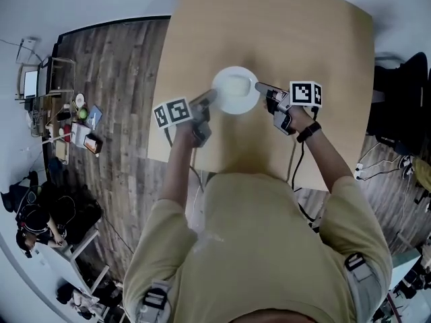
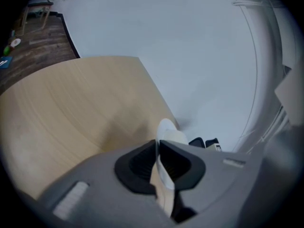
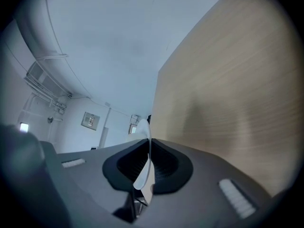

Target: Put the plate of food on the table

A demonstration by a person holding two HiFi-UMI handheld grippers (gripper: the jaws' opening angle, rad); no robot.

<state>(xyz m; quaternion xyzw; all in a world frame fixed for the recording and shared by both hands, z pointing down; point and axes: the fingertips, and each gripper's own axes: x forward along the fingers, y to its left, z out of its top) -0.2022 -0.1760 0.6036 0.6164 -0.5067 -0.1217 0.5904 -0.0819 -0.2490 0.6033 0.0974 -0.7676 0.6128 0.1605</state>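
- Head view, L side: left gripper (image 1: 207,99) is clamped on the plate's L rim. Left gripper view confirms, jaws pinched onto the thin white edge w/ nothing else btwn them.
- Centre: white plate (image 1: 236,91) hangs btwn both claws over the wooden table (image 1: 283,25), approx midway btwn far and near edges and a bit closer to the L edge. Can't tell if the base touches the wood yet.
- Contents look pale; can't make out what food it is.
- R side: right gripper (image 1: 262,87) bites the opposite rim. Right gripper view shows its jaws nearly together on the edge, rim running straight up btwn the pads.
- Handling, my guess: stiff, prob ceramic or hard plastic, so no flex but breakable if dropped or knocked on the table.
- Glazed rim looks smooth, so prob slippery in narrow pads. A firm pinch is needed on both sides.
- Weight prob moderate, and two opposite holds balance it well.
- Best hold is where it is now: rim, directly across from each other, kept level so the food doesn't slide.
- Risk: one side lets go first and the plate tips.
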